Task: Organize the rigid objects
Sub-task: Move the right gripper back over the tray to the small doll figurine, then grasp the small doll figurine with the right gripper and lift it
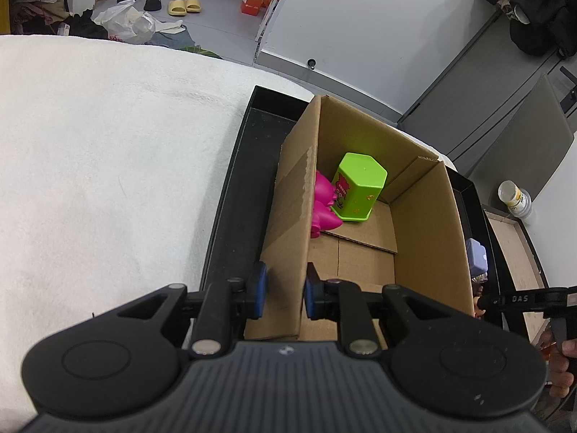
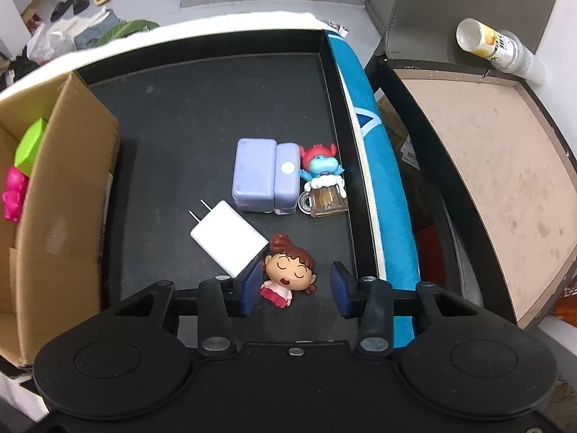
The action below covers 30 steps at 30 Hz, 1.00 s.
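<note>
My left gripper (image 1: 285, 288) is shut on the left wall of a cardboard box (image 1: 288, 231) that stands in a black tray (image 1: 230, 195). Inside the box lie a green hexagonal container (image 1: 359, 187) and a magenta toy (image 1: 322, 213). My right gripper (image 2: 295, 288) is open, its pads on either side of a girl figurine (image 2: 288, 274) lying on the tray floor (image 2: 173, 115). A white charger (image 2: 227, 238), a purple case (image 2: 265, 180) and a blue troll on a beer mug (image 2: 322, 184) lie beyond it. The box (image 2: 65, 195) stands at the left.
The tray sits on a white cloth (image 1: 108, 144). A blue and white cushion (image 2: 378, 166) lies along the tray's right rim. A side table (image 2: 487, 180) with a plastic cup (image 2: 494, 45) stands to the right. Shoes and bags lie on the floor behind.
</note>
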Tool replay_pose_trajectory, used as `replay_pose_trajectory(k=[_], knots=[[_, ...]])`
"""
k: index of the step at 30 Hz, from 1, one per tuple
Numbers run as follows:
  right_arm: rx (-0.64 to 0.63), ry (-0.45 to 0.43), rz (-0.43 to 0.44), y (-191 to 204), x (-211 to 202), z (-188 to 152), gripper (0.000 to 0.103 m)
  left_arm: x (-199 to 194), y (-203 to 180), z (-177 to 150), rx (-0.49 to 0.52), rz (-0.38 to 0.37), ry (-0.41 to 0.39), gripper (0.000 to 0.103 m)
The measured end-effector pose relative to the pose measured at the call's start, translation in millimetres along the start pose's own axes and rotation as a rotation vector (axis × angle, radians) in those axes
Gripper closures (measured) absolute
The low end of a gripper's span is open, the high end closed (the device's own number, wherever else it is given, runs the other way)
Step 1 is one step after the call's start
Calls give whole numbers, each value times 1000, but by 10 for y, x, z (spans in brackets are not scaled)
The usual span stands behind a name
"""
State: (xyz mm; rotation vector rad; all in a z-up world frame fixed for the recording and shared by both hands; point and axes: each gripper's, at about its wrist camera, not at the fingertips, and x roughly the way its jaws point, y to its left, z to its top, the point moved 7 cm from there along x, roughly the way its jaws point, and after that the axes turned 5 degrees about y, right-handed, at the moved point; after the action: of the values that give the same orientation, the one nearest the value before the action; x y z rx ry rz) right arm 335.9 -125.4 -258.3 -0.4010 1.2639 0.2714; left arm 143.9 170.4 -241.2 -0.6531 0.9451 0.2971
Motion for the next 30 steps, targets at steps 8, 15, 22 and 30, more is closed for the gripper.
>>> replay_pose_trajectory(k=[8, 15, 22, 30], knots=[[-24, 4, -33, 50, 136, 35, 63, 14, -14, -5, -4, -3, 2, 83], [-29, 8, -38, 57, 222, 40, 69, 21, -16, -3, -6, -6, 3, 83], [-30, 18, -29, 32, 85, -32, 70, 32, -9, -1, -5, -7, 5, 83], [-67, -8, -23, 144, -152, -72, 70, 31, -6, -9, -1, -3, 3, 83]])
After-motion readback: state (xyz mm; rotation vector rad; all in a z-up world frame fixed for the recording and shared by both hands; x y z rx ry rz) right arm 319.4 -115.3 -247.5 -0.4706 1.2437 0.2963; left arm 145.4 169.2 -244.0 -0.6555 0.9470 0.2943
